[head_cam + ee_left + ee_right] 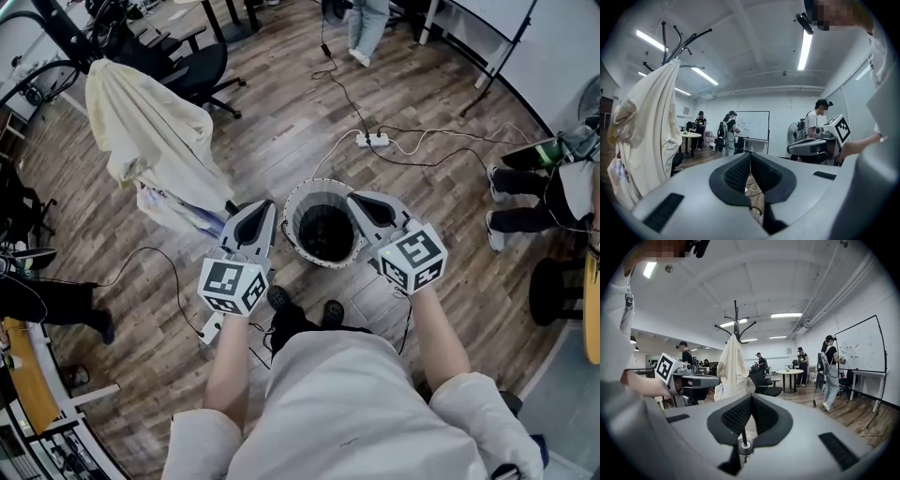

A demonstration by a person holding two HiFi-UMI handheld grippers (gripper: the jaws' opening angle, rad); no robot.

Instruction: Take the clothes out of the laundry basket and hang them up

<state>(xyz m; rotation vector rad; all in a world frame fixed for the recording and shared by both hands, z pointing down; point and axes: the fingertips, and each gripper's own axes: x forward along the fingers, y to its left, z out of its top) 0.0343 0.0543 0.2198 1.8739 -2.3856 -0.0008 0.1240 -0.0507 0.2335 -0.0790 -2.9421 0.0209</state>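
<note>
Laundry basket (292, 211): round, pale rim, dark inside; stands on the wood floor (281, 131), seen between both grippers from the head view.
Cream garment (150, 131): draped loosely over the coat rack (736, 322), left of the basket.
Left gripper (750, 157): jaws together, empty.
Right gripper (751, 399): jaws together, empty.

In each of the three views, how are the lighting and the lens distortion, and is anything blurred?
Head view: even light, no glare; the floor bends toward the edges; the laundry basket is sharp. Left gripper view: dark round border; the ceiling light glares white. Right gripper view: same dark border; the whiteboard has curved edges; the cream garment is sharp.
</note>
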